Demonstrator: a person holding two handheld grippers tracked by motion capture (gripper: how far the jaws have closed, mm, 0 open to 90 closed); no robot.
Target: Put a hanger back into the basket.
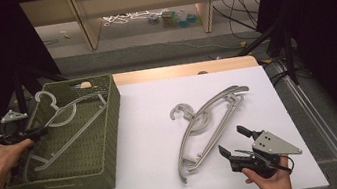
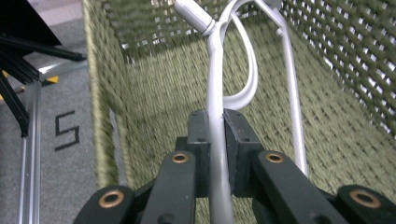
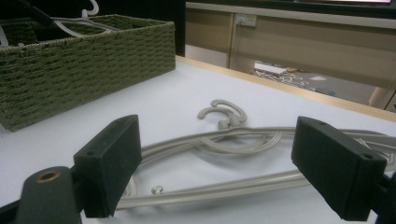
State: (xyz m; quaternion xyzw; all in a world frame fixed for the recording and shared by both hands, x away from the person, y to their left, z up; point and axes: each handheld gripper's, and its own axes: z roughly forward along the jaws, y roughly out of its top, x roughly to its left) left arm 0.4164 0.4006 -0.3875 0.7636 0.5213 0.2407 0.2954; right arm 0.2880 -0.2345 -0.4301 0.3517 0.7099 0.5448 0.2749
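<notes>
Gaping wide at the near right, the right gripper (image 1: 231, 141) is facing the beige hanger (image 1: 206, 124) lying mid-table, ready to grab, while the left gripper (image 1: 36, 135) is clamping a grey hanger (image 1: 68, 127) inside the green basket (image 1: 111, 133), apparently stowing it.

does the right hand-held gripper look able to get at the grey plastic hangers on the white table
Probably yes: the right hand-held gripper is open, and the grey plastic hangers lie just ahead on the white table, with nothing between.

I read one mark: a black "5" (image 2: 67, 130) on the grey floor (image 2: 56, 93) beside the green basket (image 2: 100, 116).
</notes>
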